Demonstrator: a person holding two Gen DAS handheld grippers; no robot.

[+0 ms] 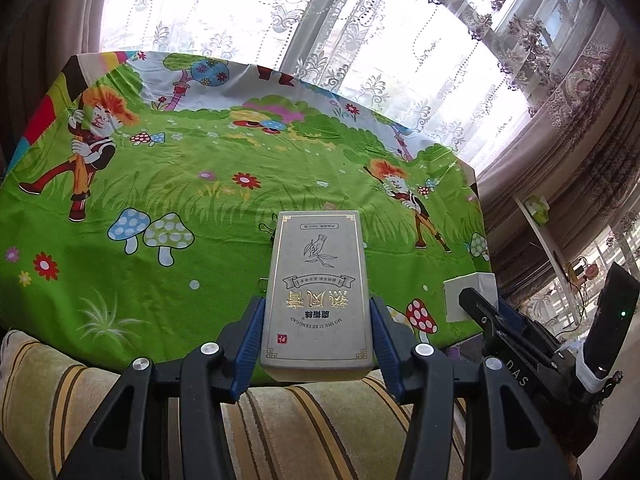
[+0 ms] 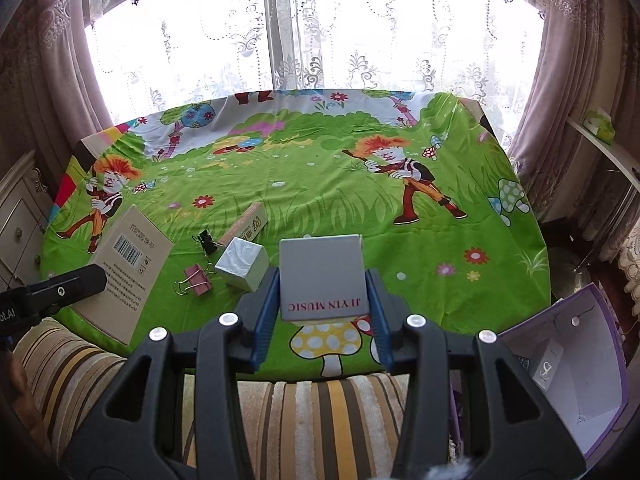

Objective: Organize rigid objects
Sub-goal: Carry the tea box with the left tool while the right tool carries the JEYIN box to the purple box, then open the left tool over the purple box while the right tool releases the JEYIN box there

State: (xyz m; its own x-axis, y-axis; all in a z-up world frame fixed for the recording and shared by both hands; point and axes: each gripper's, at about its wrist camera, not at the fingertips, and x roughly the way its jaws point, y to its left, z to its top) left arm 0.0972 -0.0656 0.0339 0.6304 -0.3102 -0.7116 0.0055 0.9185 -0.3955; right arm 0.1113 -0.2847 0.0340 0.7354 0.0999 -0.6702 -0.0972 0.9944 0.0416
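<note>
Transport step: your left gripper (image 1: 316, 340) pinches the silver box (image 1: 316, 292) and your right gripper (image 2: 322, 304) the grey box (image 2: 323, 278), both above the table's (image 2: 320, 184) near edge; next, probably carry them to the open carton (image 2: 580, 364).
</note>
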